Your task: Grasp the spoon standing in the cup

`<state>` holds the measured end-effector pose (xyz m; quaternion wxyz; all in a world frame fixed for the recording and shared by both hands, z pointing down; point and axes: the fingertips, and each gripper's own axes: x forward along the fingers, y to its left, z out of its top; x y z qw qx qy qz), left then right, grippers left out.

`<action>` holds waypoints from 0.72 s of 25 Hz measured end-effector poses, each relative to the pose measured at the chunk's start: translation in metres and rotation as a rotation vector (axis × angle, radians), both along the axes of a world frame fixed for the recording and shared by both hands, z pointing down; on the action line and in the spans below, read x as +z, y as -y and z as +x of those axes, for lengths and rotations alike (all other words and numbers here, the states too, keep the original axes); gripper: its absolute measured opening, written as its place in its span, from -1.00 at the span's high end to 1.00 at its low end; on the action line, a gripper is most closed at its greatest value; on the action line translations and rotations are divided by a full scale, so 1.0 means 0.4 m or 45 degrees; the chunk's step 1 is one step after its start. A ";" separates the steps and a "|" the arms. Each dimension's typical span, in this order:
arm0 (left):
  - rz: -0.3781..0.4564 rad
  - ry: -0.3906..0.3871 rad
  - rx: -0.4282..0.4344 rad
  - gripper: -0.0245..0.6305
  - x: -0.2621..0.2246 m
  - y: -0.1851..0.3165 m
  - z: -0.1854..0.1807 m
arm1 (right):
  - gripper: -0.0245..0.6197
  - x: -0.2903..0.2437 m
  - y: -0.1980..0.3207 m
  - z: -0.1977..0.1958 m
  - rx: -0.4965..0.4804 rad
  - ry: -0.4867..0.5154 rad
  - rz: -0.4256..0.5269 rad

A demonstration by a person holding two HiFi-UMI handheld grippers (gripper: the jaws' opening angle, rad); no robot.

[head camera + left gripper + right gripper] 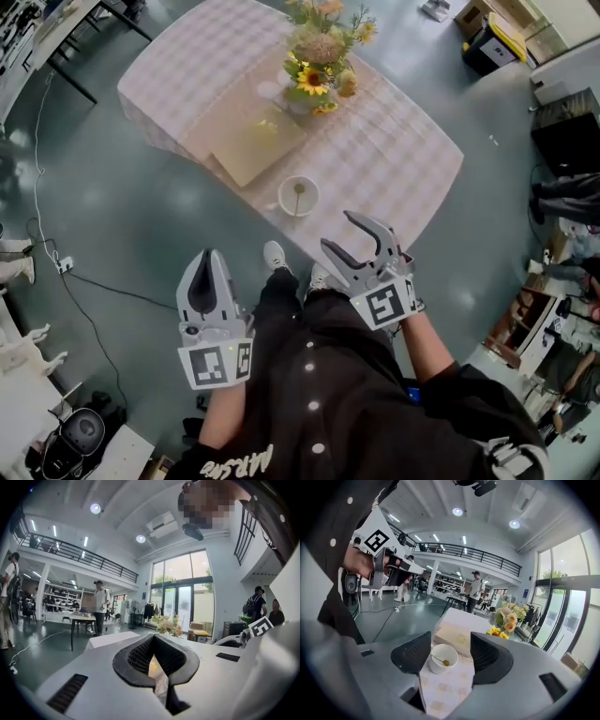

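Observation:
A white cup (298, 196) stands near the front edge of a checked table (394, 159), with a spoon (298, 195) leaning inside it. In the right gripper view the cup (442, 658) and its spoon (439, 659) show between the spread jaws. My right gripper (349, 232) is open, held in the air short of the table, a little right of the cup. The left gripper (207, 272) hangs lower left over the floor, its jaws closed together with nothing between them.
A vase of sunflowers (321, 56) and a tan mat (251, 141) sit farther back on the table. The flowers (506, 620) stand behind the cup. Grey floor surrounds the table; a cable (94, 281) runs at left. People stand in the hall (99, 606).

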<state>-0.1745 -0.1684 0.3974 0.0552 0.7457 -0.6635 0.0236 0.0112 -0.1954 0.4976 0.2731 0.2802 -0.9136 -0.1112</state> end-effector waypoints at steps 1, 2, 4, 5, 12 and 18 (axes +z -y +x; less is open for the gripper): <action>-0.009 -0.004 0.009 0.87 0.007 0.005 0.002 | 0.18 0.017 -0.001 -0.005 -0.011 -0.023 -0.007; -0.018 -0.008 0.015 0.87 0.014 0.009 0.003 | 0.17 0.033 -0.002 -0.011 -0.022 -0.044 -0.013; -0.035 -0.016 0.019 0.87 0.026 0.018 0.004 | 0.18 0.063 -0.002 -0.024 -0.048 -0.080 -0.016; -0.043 -0.020 0.021 0.87 0.032 0.021 0.004 | 0.18 0.078 -0.001 -0.033 -0.062 -0.094 -0.011; -0.095 -0.041 0.022 0.87 0.076 0.019 -0.009 | 0.18 0.200 -0.007 -0.096 -0.196 -0.261 0.030; -0.127 -0.049 0.004 0.87 0.100 0.006 -0.024 | 0.20 0.276 -0.012 -0.133 -0.281 -0.374 0.073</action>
